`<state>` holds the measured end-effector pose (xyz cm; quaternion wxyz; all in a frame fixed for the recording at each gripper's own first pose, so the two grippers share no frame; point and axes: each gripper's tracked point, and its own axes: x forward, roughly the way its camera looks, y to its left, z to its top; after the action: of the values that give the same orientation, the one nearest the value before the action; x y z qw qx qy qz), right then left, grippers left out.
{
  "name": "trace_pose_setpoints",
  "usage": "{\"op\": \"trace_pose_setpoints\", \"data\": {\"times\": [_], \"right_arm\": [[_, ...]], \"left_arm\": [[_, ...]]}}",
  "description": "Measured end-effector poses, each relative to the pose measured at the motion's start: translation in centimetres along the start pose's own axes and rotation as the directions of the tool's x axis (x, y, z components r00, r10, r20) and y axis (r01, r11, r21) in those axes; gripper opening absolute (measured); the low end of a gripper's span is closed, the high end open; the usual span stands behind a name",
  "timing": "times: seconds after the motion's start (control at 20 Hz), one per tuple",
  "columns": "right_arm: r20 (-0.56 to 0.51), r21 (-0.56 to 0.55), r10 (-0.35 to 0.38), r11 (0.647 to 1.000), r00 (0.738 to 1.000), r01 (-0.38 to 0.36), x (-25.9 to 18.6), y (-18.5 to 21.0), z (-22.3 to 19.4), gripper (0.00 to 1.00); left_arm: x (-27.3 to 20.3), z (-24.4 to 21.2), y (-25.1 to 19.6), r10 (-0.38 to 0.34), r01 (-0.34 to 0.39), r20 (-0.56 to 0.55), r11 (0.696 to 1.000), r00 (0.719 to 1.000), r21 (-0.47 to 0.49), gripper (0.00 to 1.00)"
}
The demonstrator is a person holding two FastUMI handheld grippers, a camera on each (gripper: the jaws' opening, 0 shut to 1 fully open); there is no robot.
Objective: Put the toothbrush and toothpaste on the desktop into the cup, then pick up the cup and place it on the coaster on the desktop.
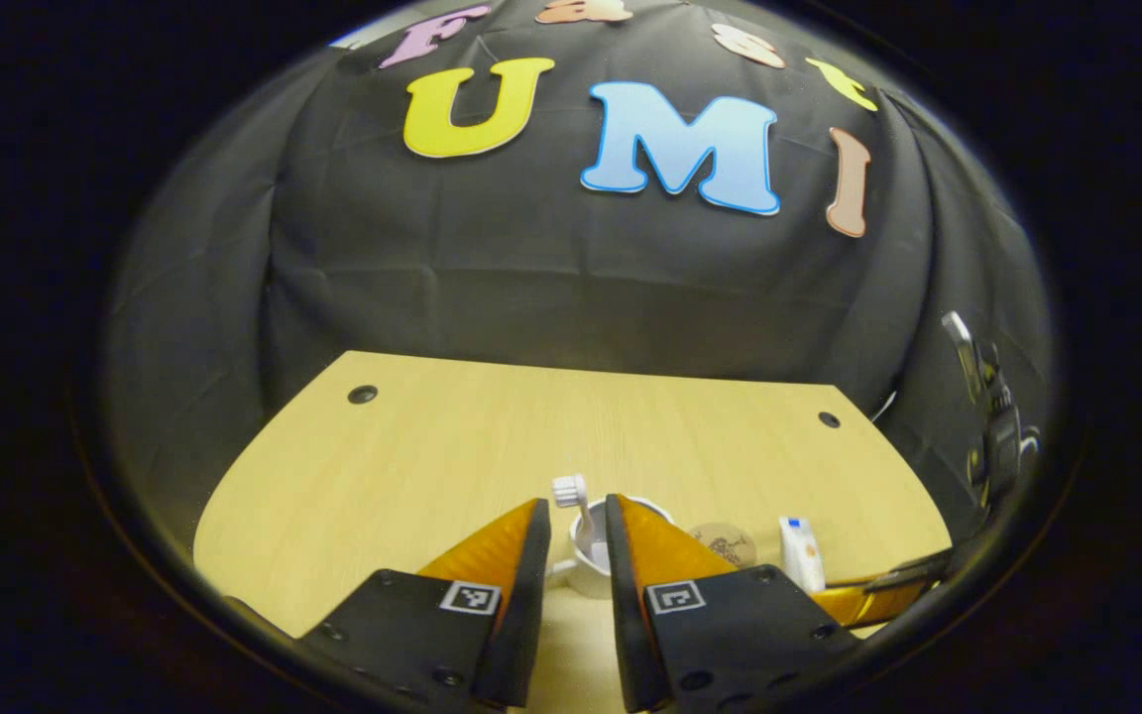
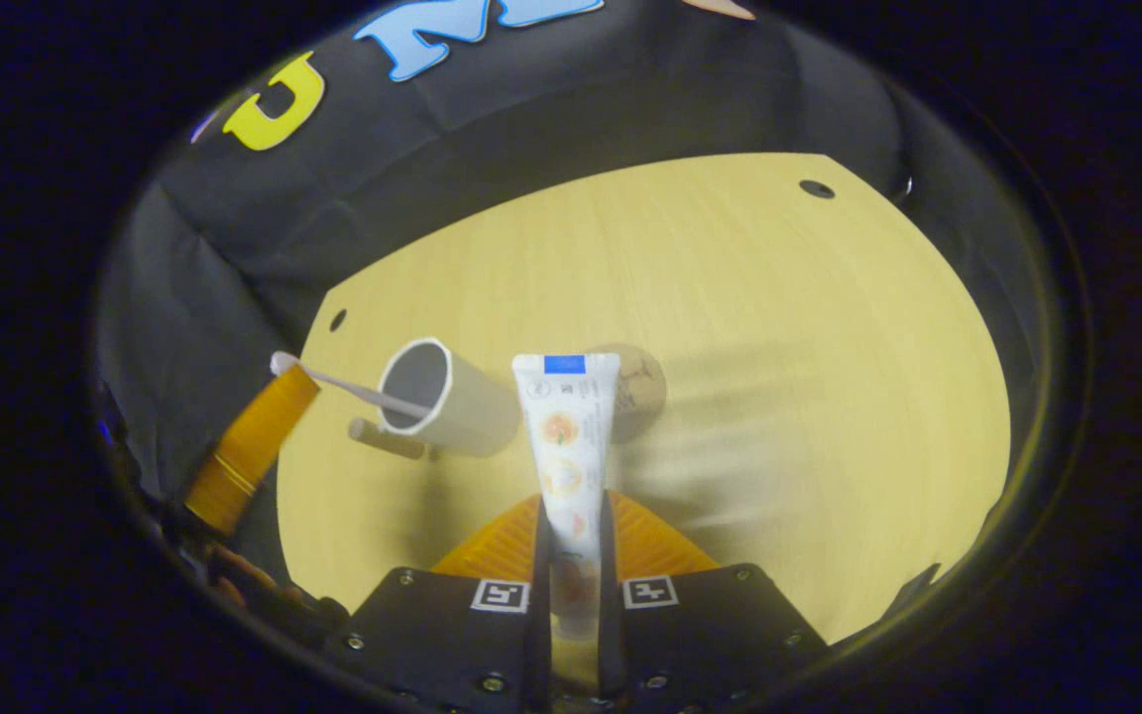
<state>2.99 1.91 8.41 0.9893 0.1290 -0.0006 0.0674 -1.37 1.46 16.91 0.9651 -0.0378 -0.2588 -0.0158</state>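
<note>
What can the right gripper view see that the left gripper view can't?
Right gripper view: it looks down into the hollow inside of the cup, and it sees the right gripper squeezing the toothpaste between its fingers. Left gripper view: the toothbrush head from the side, poking up above the cup between the open fingers of the left gripper. Both: cup, toothbrush, toothpaste, coaster and table.

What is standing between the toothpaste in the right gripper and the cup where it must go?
Nothing visible blocks the way. The right gripper holds the toothpaste, and the cup is just left of it on the table. The toothbrush already leans in the cup mouth, leaving most of the opening free.
</note>
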Motion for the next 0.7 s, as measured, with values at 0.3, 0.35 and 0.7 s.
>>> {"op": "trace_pose_setpoints", "data": {"times": [0.3, 0.35, 0.7], "right_arm": [[0.119, -0.011, 0.101, 0.995, 0.988, -0.1, 0.5, 6.2, 6.2, 0.2], [0.137, -0.012, 0.117, 0.993, 0.984, -0.116, 0.7, 7.1, 7.1, 0.19], [0.212, -0.002, 0.15, 0.988, 0.966, -0.153, 3.7, 10.5, 10.5, 0.19]], "left_arm": [[-1.3, -0.3, 1.0, -0.009, 0.01, -0.002, 1.0, 1.0, 0.018, 0.42], [-1.6, -0.4, 1.2, -0.01, 0.01, -0.002, 1.0, 1.0, 0.017, 0.41], [-3.1, -1.4, 5.1, 0.028, -0.027, -0.017, 1.0, 0.999, 0.009, 0.41]]}}
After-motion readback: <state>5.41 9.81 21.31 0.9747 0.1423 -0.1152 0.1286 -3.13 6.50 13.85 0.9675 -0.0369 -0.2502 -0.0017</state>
